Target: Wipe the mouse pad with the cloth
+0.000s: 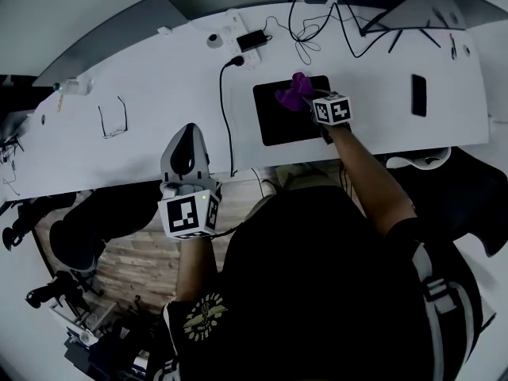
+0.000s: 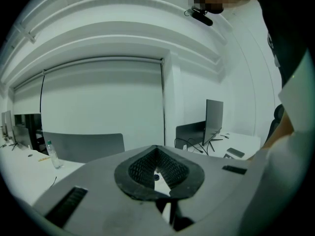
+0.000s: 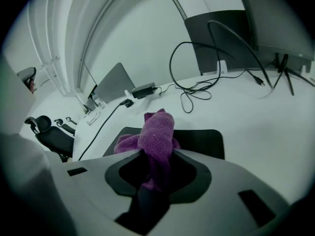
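My right gripper (image 3: 156, 162) clamps the cloth (image 3: 158, 128) at the pad's (image 1: 282, 129) 12 o'clock edge, my left gripper (image 2: 158, 168) sits closed empty at its 8 o'clock; unpinned, the pad may skid under wiping.

mouse pad (image 1: 274, 125): upper right part covered by cloth (image 1: 292, 92) and right gripper (image 1: 309, 103), centre of head view.
cloth's lower end: buried between the jaws, bottom centre of right gripper view.
monitor (image 3: 275, 18): cut off at upper right edge, right gripper view.
round object (image 1: 214, 40): too small to identify, upper centre, head view.
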`<state>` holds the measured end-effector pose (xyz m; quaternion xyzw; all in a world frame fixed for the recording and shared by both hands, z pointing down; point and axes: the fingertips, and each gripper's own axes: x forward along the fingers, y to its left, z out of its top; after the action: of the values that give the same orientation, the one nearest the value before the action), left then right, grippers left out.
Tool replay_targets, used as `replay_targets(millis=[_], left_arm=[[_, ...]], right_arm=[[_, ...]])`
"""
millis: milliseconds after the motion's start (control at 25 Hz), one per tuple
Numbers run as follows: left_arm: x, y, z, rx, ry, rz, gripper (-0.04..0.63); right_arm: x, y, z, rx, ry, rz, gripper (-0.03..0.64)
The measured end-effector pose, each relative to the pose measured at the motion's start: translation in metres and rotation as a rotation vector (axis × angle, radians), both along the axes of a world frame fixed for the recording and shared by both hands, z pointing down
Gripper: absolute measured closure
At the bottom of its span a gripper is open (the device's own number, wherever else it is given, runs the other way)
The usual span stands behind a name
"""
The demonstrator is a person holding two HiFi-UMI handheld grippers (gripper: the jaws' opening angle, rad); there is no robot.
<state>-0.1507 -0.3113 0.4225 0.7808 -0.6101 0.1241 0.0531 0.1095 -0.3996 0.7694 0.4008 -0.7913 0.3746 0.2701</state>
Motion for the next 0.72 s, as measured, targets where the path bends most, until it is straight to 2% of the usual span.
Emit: replay_targets(millis=[480,720], left_arm=[[-0.003,0.013,-0.005,0.009,-0.007,0.002,0.594],[-0.013,0.025,-0.008,0.018,-0.006,-0.012,0.594]], right_arm=[[0.07,0.001,0.005,-0.022,0.081,0.139,0.505],[0.1,-0.001,0.0,0.013,0.163,0.194,0.509]])
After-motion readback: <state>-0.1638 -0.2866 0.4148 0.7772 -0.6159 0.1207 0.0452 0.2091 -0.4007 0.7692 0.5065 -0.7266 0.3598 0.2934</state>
